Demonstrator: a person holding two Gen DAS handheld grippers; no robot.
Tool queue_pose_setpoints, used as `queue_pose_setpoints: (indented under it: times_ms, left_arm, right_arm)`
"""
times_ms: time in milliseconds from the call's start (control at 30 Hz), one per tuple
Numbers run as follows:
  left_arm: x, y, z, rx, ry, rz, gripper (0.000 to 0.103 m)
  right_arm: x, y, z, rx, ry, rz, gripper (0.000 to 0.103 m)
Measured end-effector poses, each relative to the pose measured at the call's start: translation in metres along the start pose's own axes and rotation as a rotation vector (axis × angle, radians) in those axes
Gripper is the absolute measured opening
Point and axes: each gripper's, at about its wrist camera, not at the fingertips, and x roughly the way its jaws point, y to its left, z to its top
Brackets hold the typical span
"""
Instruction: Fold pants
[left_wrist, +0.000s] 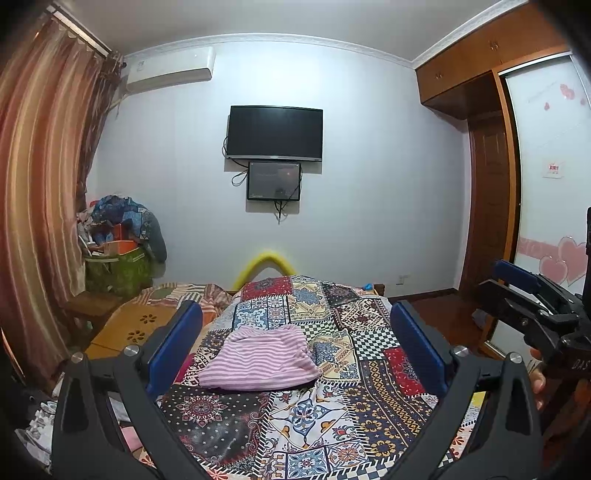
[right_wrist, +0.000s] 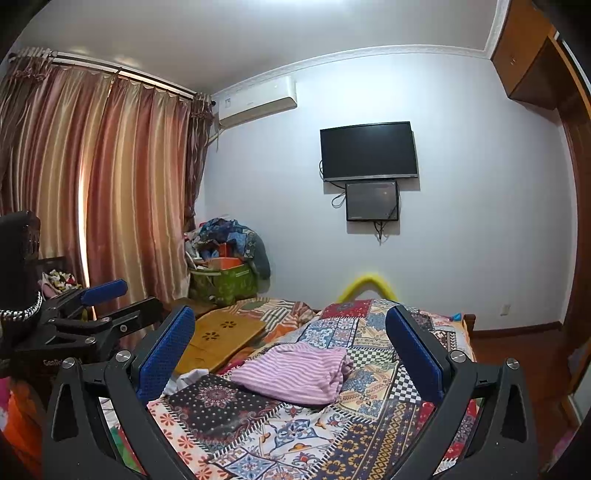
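Note:
The pink-and-white striped pants (left_wrist: 260, 360) lie folded into a compact bundle on the patchwork bedspread (left_wrist: 332, 417); they also show in the right wrist view (right_wrist: 295, 371). My left gripper (left_wrist: 295, 314) is open and empty, held above and short of the pants. My right gripper (right_wrist: 291, 319) is open and empty too, also raised short of the pants. The right gripper shows at the right edge of the left wrist view (left_wrist: 513, 284), and the left gripper shows at the left of the right wrist view (right_wrist: 110, 299).
A wooden lap table (right_wrist: 218, 339) lies on the bed left of the pants. A yellow padded bed rail (left_wrist: 264, 264) stands at the far end. A pile of clothes and boxes (left_wrist: 122, 240) sits in the corner by the curtains (right_wrist: 110, 192). A wardrobe (left_wrist: 539, 155) is on the right.

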Motion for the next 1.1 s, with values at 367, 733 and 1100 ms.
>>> queue_pose_setpoints:
  times_ms: [367, 733, 1100]
  left_arm:
    - [0.0011, -0.0006, 0.0006, -0.004, 0.001, 0.0, 0.103]
    - [0.0006, 0.0004, 0.0007, -0.009, 0.006, -0.007, 0.103]
    - [0.0032, 0.0006, -0.0002, -0.023, 0.018, -0.016, 0.103]
  right_arm:
    - [0.0004, -0.0009, -0.0007, 0.005, 0.006, -0.003, 0.103]
    - [0.0003, -0.0018, -0.001, 0.009, 0.007, -0.009, 0.103]
    - [0.0019, -0.004, -0.0018, 0.02, 0.013, -0.019, 0.103]
